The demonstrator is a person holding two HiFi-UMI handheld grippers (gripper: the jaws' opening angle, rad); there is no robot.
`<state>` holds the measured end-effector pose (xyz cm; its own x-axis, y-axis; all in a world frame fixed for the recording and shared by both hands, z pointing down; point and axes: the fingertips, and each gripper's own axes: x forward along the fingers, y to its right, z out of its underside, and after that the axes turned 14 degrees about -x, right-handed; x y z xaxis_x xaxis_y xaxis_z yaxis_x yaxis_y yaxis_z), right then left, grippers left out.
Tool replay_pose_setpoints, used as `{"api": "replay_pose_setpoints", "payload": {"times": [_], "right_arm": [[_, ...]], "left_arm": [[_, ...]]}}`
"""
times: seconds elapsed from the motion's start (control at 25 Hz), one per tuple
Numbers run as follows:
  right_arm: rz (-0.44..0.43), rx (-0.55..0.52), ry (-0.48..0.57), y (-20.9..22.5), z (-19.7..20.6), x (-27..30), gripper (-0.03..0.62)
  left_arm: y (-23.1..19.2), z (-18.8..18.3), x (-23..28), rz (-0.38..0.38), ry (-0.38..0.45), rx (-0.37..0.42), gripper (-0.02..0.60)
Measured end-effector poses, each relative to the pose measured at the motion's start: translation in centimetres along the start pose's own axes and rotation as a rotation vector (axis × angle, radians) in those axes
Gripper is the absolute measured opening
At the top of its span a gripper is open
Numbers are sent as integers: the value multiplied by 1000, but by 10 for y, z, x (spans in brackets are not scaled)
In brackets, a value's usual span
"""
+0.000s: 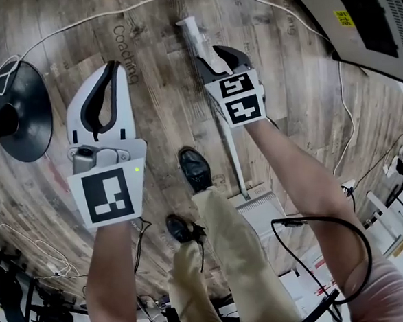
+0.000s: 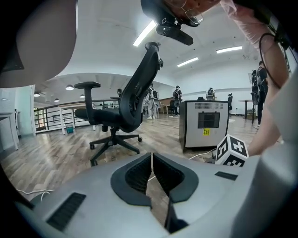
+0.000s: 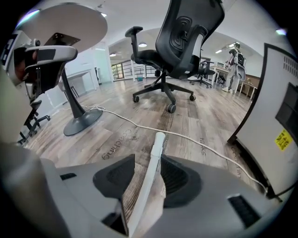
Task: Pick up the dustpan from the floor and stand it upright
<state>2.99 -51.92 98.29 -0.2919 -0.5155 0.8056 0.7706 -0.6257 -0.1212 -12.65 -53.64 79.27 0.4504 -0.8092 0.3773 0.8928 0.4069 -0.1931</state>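
Note:
The dustpan has a long white handle [image 1: 232,151] and a grey-white pan [image 1: 262,211] resting on the wood floor beside my feet. My right gripper [image 1: 211,56] is shut on the handle near its top end, and the tip [image 1: 191,28] sticks out past the jaws. In the right gripper view the handle [image 3: 151,181] runs up between the dark pads of the right gripper [image 3: 148,174], lying against the right-hand one. My left gripper [image 1: 108,88] hovers to the left, apart from the dustpan. Its pads nearly touch with nothing held, as the left gripper [image 2: 152,174] shows.
A black round pedestal base [image 1: 20,111] stands at the left, with a white cable [image 1: 142,4] trailing across the floor. A grey cabinet [image 1: 364,21] fills the top right. A black office chair [image 3: 181,42] stands ahead. Black shoes [image 1: 195,167] are just left of the handle.

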Motion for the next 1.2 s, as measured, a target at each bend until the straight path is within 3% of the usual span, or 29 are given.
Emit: {"api": "replay_pose_setpoints", "payload": {"times": [0.48,1.2], "right_arm": [[-43,14,-76,-5,30,45,175],[-28,36,-145,-7,51,76,118]], "left_arm": [[1,31,1,15,-33,-5,23],[-5,30,-11,19,-35,21,23]]}}
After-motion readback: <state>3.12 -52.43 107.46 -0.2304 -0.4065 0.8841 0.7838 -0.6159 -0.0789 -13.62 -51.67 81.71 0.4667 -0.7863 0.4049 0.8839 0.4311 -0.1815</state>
